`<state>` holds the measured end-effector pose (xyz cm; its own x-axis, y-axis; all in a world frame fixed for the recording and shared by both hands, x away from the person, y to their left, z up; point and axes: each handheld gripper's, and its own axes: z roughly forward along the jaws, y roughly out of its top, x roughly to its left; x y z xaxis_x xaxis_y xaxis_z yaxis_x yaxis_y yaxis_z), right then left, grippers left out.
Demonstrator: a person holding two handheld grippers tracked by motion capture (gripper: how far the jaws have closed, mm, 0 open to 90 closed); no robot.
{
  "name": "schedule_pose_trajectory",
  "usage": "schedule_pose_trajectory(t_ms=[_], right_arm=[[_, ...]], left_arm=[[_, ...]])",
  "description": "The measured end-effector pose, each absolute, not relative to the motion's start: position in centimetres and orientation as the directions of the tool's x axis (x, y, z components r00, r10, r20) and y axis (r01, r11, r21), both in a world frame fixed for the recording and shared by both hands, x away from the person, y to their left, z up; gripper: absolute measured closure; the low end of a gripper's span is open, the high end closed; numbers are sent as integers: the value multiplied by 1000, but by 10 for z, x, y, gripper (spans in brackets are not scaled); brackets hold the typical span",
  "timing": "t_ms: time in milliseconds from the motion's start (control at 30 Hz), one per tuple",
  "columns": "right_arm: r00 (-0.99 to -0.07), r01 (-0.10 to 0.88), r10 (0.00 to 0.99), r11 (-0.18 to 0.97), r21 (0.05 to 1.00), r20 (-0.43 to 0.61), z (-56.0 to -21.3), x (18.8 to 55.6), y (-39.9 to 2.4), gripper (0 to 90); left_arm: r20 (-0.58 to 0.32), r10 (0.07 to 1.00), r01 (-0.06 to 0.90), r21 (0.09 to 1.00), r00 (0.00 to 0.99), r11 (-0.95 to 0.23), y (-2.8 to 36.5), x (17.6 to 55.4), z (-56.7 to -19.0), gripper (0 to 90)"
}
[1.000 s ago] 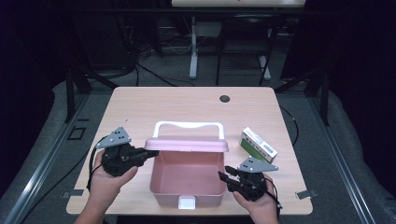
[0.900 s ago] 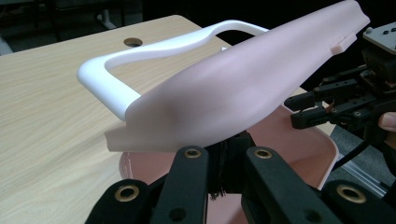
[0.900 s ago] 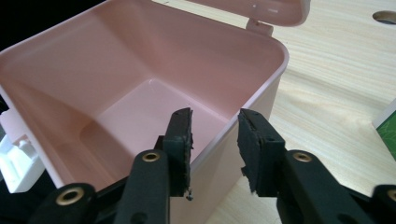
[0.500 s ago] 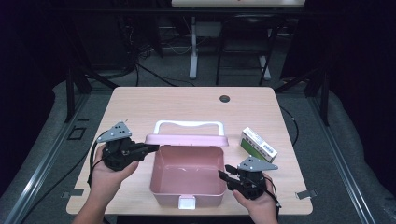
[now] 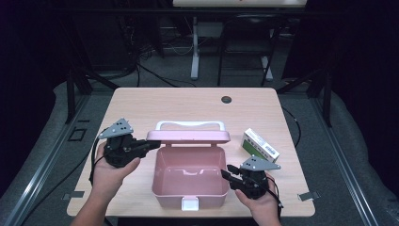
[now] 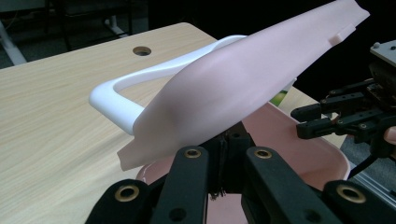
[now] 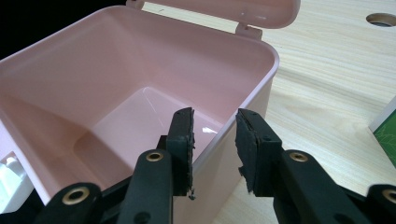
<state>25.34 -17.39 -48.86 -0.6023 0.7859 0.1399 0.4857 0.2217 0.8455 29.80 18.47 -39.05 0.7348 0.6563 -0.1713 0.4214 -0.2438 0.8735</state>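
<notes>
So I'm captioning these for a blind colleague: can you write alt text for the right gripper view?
The right gripper straddles the near wall of an open, empty pink box, one black pad inside and one outside. The pink lid is tipped back at the far rim. Beyond is the light wooden table, with the edge of a green and white carton at right.
</notes>
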Motion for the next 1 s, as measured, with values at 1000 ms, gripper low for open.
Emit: schedule_pose_trajectory(t_ms=[1000], right_arm=[[-693,458,711,305,835,120,-491,239,-154,899]], left_arm=[[-170,677,434,869,716,-240,188,310,-387,896]])
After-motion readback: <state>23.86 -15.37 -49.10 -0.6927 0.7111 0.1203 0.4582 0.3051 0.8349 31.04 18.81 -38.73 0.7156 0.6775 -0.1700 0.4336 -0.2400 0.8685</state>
